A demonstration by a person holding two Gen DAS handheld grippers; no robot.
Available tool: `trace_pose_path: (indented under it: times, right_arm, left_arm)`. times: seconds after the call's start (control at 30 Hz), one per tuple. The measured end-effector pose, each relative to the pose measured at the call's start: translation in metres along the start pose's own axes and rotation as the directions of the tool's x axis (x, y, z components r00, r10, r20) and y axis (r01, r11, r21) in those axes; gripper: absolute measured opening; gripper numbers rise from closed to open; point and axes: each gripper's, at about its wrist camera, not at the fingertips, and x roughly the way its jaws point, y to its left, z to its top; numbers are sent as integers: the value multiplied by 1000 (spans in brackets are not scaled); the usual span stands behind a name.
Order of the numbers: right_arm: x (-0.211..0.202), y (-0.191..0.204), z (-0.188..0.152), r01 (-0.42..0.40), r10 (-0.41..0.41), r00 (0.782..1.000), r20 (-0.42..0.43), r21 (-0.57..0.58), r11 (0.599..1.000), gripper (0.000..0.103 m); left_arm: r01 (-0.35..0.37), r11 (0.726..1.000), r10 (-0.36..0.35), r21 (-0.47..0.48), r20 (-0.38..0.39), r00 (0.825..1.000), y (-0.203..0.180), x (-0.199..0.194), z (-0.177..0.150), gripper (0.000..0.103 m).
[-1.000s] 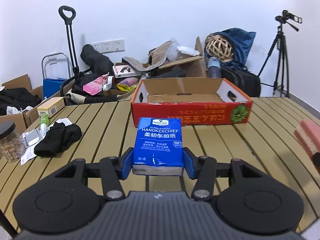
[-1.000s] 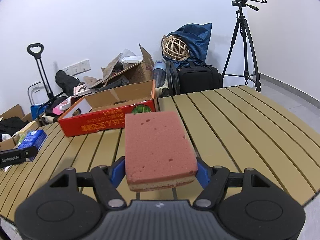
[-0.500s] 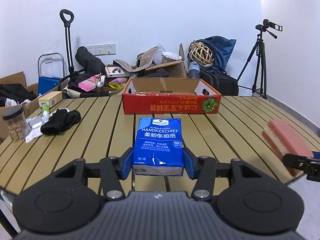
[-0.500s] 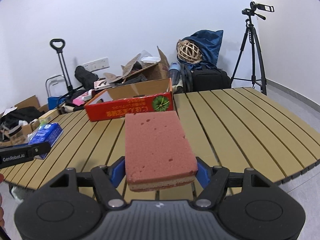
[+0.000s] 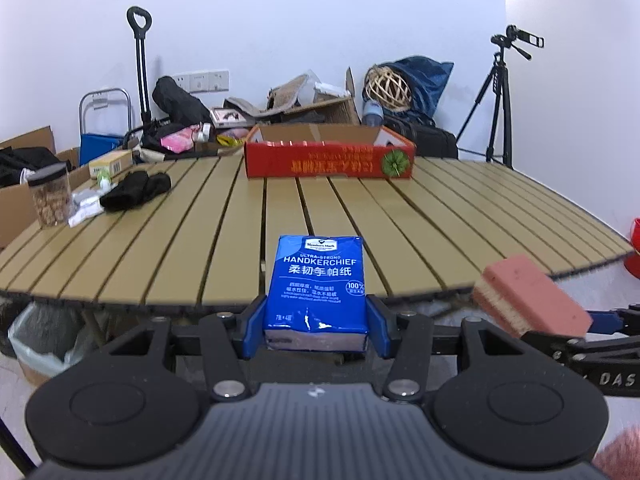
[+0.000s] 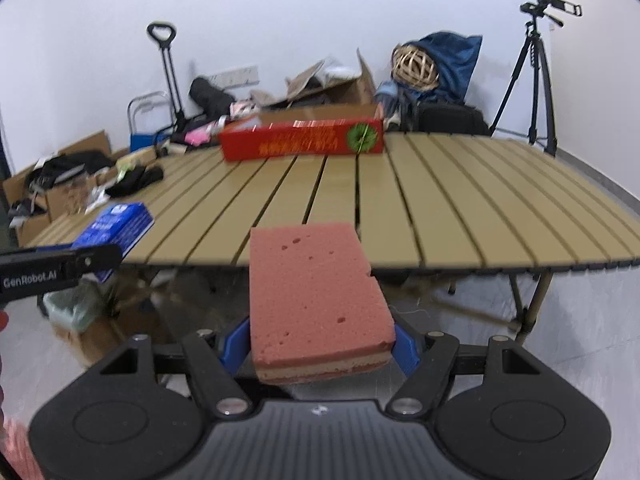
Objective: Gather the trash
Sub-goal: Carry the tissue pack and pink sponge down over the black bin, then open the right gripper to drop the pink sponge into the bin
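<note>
My left gripper [image 5: 316, 330] is shut on a blue handkerchief tissue pack [image 5: 317, 290], held in the air just off the near edge of the slatted table [image 5: 440, 216]. My right gripper [image 6: 316, 346] is shut on a pink sponge [image 6: 316, 300], also held off the near edge. The sponge shows at the right of the left wrist view [image 5: 530, 300]. The tissue pack shows at the left of the right wrist view [image 6: 116, 228].
A red cardboard tray box [image 5: 330, 158] sits at the table's far side. Black gloves [image 5: 136, 190], a jar [image 5: 50, 194] and papers lie at the far left. A bag-lined bin [image 5: 44, 344] stands under the table's left. Clutter and a tripod [image 5: 496, 100] line the wall.
Both grippers have pulled back from the table with their loads. They now hang past its near edge and lower, so the floor and bin under the table have come into view.
</note>
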Motion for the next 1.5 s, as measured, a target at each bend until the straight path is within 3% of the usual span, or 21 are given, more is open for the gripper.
trace_pose_path:
  times: [0.4,0.73,1.1,1.5]
  right_arm:
    - [-6,20,-75,-24,20,990,-143,-24,999,70]
    - [4,34,-119,-47,32,963,-269,-49,998,70]
    - [27,36,-142,-48,32,923,-383,-30,998,70]
    - [71,54,-136,-94,52,909,-414,-81,992,70]
  left_arm:
    - [22,1000,-24,-13,-140,990,-9,-23,-81,52]
    - [-1,1000,-3,-16,-274,962,-5,-22,-137,52]
    - [-66,995,35,-72,-368,929,24,-4,-166,52]
    - [-101,988,51,-114,-376,925,42,9,-168,52]
